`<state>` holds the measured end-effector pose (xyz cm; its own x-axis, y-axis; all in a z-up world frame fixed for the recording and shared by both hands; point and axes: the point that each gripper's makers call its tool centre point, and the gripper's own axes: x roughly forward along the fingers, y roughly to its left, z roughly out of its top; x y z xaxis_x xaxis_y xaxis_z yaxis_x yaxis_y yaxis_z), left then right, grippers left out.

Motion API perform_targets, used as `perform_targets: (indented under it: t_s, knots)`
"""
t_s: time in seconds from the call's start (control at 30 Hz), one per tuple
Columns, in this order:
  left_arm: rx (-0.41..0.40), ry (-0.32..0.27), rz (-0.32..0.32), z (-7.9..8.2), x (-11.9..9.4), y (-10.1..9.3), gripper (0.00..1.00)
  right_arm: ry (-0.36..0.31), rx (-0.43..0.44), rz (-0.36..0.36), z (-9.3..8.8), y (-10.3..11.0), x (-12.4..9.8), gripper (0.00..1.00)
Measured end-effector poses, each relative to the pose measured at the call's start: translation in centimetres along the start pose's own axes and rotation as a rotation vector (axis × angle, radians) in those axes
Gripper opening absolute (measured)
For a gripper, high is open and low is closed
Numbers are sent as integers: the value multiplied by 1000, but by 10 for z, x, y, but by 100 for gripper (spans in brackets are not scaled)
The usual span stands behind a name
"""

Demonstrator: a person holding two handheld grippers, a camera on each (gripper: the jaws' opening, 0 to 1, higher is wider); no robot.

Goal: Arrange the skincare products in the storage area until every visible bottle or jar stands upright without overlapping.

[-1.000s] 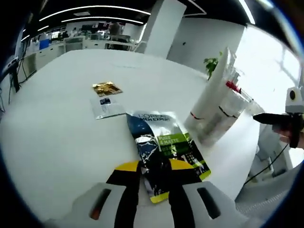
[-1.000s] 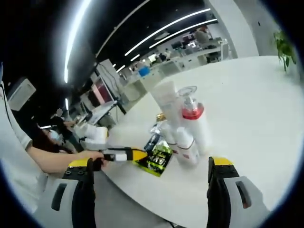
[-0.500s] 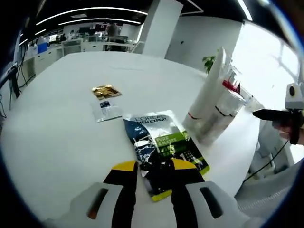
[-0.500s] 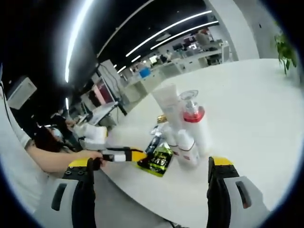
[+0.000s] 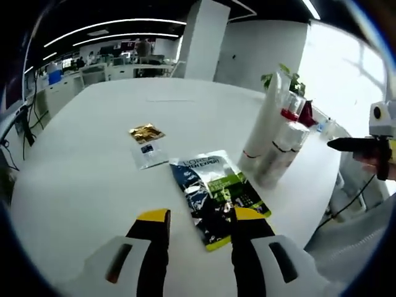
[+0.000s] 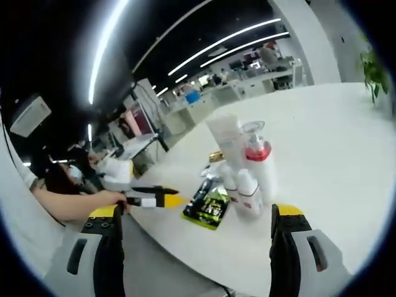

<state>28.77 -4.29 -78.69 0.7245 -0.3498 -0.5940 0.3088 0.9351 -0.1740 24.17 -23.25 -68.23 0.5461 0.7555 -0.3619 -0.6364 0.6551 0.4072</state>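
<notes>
A dark blue and green L'Oréal pouch (image 5: 216, 201) lies flat on the white round table (image 5: 80, 179). My left gripper (image 5: 199, 216) is open, its jaws on either side of the pouch's near end without gripping it. Right of the pouch stand a tall white tube (image 5: 266, 120), a pump bottle with a red collar (image 5: 291, 114) and a small white bottle (image 5: 281, 151), all upright and close together. In the right gripper view the same pouch (image 6: 209, 205) and pump bottle (image 6: 258, 164) show ahead of my open, empty right gripper (image 6: 197, 211).
A gold sachet (image 5: 146, 133) and a white and blue sachet (image 5: 148, 154) lie flat beyond the pouch. A person's hand (image 6: 93, 201) holds the left gripper (image 6: 167, 197) at the table's edge. A green plant (image 5: 278, 77) stands behind the bottles. Office desks fill the background.
My left gripper's jaws have spread and let go of the pouch, drawing back a little; the pouch now lies free on the table. The right gripper has stayed open.
</notes>
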Motion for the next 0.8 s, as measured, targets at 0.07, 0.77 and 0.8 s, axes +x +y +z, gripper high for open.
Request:
perform_targets:
  t_s: [0.07, 0.77, 0.8]
  knots:
    - [11, 6, 4, 0, -5, -1, 34, 0, -5, 3, -1, 1, -1, 99]
    - [57, 61, -68, 2, -69, -2, 70, -20, -10, -47, 4, 9, -16, 99]
    - [52, 53, -71, 4, -71, 1, 73, -14, -12, -51, 3, 8, -14, 99]
